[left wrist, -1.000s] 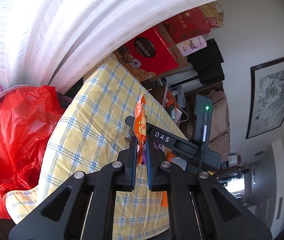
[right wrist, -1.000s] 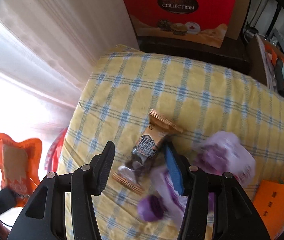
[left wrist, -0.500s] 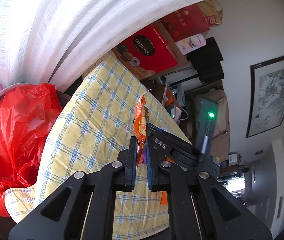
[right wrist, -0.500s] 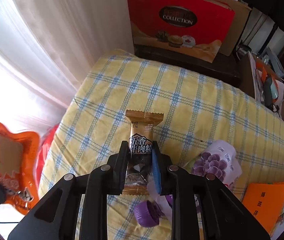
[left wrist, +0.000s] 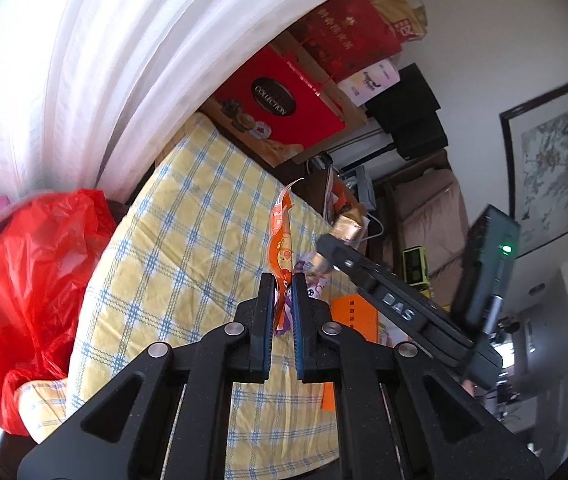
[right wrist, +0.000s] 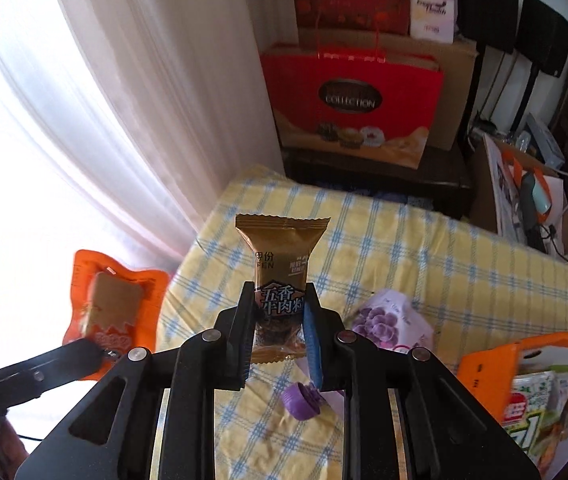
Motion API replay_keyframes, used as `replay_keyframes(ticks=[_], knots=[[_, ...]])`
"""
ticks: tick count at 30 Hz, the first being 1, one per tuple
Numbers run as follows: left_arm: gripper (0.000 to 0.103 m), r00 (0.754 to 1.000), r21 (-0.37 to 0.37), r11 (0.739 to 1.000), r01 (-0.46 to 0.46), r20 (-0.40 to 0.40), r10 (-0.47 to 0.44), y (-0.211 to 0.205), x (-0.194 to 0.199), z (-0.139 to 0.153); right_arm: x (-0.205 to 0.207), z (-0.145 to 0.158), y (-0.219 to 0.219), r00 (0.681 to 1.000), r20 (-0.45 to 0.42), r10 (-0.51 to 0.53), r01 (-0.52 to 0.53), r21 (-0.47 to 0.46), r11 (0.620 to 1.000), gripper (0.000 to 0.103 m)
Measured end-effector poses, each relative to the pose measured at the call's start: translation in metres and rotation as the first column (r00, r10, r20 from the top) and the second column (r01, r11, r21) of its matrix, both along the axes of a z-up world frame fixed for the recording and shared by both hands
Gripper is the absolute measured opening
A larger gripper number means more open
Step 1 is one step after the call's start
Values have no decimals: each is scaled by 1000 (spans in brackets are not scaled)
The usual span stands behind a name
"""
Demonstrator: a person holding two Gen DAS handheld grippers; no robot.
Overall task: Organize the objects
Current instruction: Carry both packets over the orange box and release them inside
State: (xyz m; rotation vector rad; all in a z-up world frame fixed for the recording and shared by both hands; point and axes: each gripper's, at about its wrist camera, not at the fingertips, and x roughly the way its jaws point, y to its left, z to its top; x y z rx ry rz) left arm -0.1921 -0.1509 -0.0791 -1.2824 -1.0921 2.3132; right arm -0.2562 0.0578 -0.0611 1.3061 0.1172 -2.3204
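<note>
My left gripper (left wrist: pixel 282 280) is shut on an orange snack packet (left wrist: pixel 280 252), held edge-on above the yellow checked tablecloth (left wrist: pixel 188 248). The same packet shows flat at the left of the right wrist view (right wrist: pixel 114 304). My right gripper (right wrist: pixel 278 304) is shut on a gold and brown snack packet (right wrist: pixel 282 256), lifted above the cloth. That packet and the right gripper (left wrist: pixel 329 246) also show in the left wrist view. A purple grape pouch (right wrist: pixel 387 320) with a purple cap (right wrist: pixel 301 400) lies on the cloth below.
A red plastic bag (left wrist: pixel 32 296) sits left of the table by the white curtain (right wrist: pixel 132 120). Red gift boxes (right wrist: pixel 353 100) stand behind the table. An orange container (right wrist: pixel 523 364) with snack packs sits at the right.
My right gripper closed on the gold packet and lifted it off the cloth. My left gripper kept holding the orange packet and shifted slightly.
</note>
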Motion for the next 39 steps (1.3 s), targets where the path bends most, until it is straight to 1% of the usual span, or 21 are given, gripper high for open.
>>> replay_keyframes(ticks=[3, 6, 10, 14, 18, 21, 23, 31, 39], knots=[[7, 1000, -55, 998, 8, -19, -9, 9, -2, 13, 9, 14, 9, 999, -42, -4, 4, 3, 1000, 21], [7, 999, -92, 996, 12, -33, -16, 18, -3, 21, 16, 24, 19, 997, -70, -12, 13, 11, 1000, 21], [7, 998, -154, 988, 26, -53, -34, 33, -2, 32, 25, 37, 34, 994, -108, -26, 27, 17, 999, 21], [7, 996, -185, 982, 41, -71, -55, 49, -2, 41, 35, 49, 48, 989, -143, -41, 47, 34, 998, 21], [7, 991, -241, 969, 62, -98, -87, 71, 0, 53, 42, 60, 66, 983, -169, -65, 72, 37, 997, 21], [7, 988, -257, 963, 80, -110, -112, 87, -1, 60, 48, 67, 83, 979, -183, -87, 96, 39, 995, 21], [7, 986, -251, 963, 95, -112, -126, 98, -2, 63, 53, 72, 96, 976, -191, -103, 112, 34, 993, 21], [7, 976, -282, 950, 135, -127, -176, 145, 0, 74, 59, 78, 143, 966, -195, -172, 179, 20, 984, 21], [7, 958, -364, 915, 177, -148, -244, 200, 3, 85, 69, 83, 191, 950, -206, -233, 240, 8, 971, 21]])
